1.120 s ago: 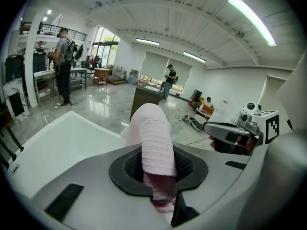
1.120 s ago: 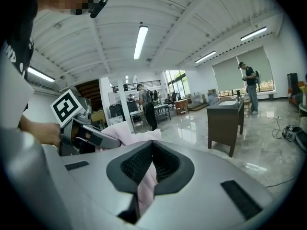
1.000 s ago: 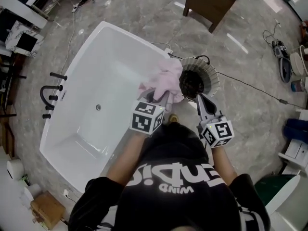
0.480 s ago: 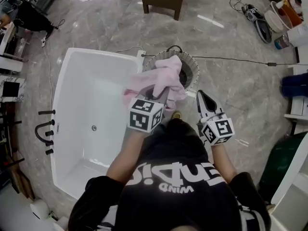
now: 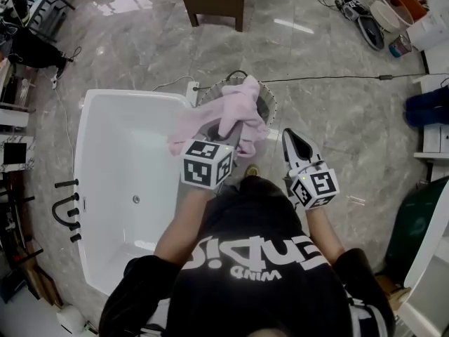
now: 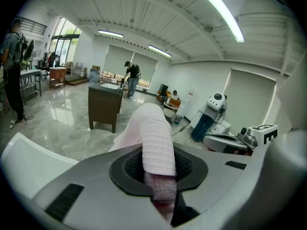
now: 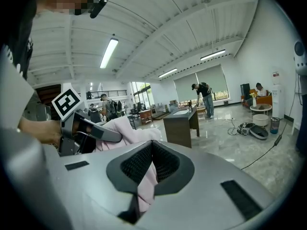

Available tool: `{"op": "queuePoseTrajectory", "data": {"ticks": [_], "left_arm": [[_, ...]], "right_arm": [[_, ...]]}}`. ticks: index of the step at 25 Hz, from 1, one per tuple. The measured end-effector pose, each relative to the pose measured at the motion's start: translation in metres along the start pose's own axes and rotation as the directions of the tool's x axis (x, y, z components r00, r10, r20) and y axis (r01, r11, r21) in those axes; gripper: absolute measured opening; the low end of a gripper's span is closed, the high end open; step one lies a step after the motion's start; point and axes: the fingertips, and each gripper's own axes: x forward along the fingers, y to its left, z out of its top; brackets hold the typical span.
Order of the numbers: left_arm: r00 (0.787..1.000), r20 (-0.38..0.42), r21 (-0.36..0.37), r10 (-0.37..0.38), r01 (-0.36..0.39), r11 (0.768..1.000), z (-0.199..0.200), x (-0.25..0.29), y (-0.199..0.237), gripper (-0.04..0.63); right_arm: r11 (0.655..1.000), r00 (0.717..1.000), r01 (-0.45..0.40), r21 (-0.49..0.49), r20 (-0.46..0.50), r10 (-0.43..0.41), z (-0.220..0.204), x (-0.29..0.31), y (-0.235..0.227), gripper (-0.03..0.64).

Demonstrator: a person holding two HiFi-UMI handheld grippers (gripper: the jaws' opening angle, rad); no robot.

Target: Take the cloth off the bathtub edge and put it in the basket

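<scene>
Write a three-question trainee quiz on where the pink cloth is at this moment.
1. True or false: the pink cloth lies flat on the bottom of the bathtub.
2. What holds the cloth? A) the left gripper, its jaws closed on it; B) a bare hand; C) nothing, it lies loose.
3. Fill in: in the head view the cloth covers most of the round ___ beside the bathtub.

Key: 1 false; 2 A; 3 basket.
</scene>
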Motion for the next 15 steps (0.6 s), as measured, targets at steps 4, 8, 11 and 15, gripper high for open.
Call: {"op": "queuePoseTrajectory", "data": {"ticks": [4, 8, 11, 15], "left_arm": [[1.000, 0.014, -0.002, 0.021, -0.021, 1.000, 0.016, 0.018, -0.009, 0.081], [0.999, 0.039, -0.007, 0.035, -0.035, 0.999, 0.033, 0.034, -0.014, 0.083], [0.997, 0.060, -0.008, 0.037, -0.037, 0.999, 0.051, 0.047, -0.013, 0.081], [0.998, 0.060, -0.014, 0.032, -0.031, 0.999, 0.070, 0.066, -0.005, 0.081]], "right_arm": [[1.000, 1.000, -0.025, -0.005, 0.010, 0.025, 0.007, 0.002, -0.023, 0.009], [0.998, 0.998, -0.056, -0.016, 0.015, 0.056, 0.014, 0.011, -0.040, 0.009], [0.997, 0.997, -0.070, -0.026, 0.014, 0.071, 0.021, 0.023, -0.051, 0.009], [0.998, 0.998, -0.064, -0.018, 0.014, 0.064, 0.030, 0.040, -0.068, 0.009]]}}
